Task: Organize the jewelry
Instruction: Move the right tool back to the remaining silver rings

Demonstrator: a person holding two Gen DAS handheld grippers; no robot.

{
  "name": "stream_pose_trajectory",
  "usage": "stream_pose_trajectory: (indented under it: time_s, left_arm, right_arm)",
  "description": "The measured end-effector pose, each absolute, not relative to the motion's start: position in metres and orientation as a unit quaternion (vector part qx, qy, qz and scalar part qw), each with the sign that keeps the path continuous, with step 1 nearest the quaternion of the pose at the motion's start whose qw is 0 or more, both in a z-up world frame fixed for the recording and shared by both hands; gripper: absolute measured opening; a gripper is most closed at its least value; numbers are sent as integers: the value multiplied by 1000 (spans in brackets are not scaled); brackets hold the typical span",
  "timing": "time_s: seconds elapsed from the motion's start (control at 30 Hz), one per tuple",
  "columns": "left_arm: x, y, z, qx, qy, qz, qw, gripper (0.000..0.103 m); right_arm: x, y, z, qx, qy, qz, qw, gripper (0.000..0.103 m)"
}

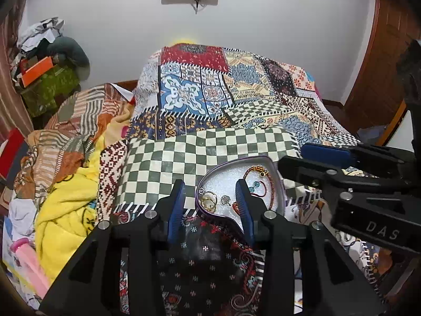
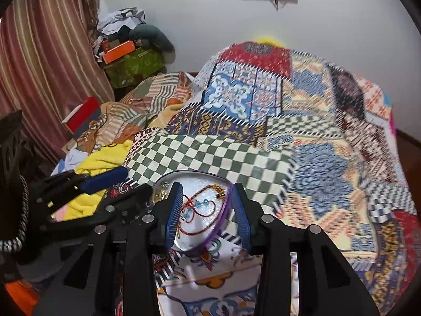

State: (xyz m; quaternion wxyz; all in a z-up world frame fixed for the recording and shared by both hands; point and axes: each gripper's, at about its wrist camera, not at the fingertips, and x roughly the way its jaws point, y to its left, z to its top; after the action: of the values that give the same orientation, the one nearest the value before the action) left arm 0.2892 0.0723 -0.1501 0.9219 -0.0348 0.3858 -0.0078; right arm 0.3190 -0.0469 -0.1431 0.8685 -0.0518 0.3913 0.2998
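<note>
A heart-shaped tray with a purple rim and white lining lies on the patchwork bedspread. In it are gold rings, a red beaded necklace and blue beads. My left gripper is open, one finger left of the rim and the other over the lining, pressing on nothing. In the right wrist view the tray shows the necklace and the gold pieces. My right gripper is open astride the tray's right rim. Each gripper appears in the other's view: right, left.
A yellow cloth and crumpled striped fabrics pile up left of the tray. A red box, a pink bottle and a stack of bags and boxes lie further left. A striped curtain hangs there.
</note>
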Motion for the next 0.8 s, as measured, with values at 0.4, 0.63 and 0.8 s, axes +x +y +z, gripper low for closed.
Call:
stream_pose_trajectory:
  time_s: [0.4, 0.63, 0.8]
  left_arm:
    - [253, 52, -114, -21, 358, -19, 933, 52]
    - [236, 27, -107, -15, 356, -46, 933, 58]
    - [232, 6, -115, -4, 368, -68, 927, 58]
  right_arm:
    - [279, -88, -110, -58, 348, 271, 896, 36]
    - [261, -121, -109, -53, 345, 245, 904, 36]
    - [254, -144, -115, -51, 356, 225, 906, 36]
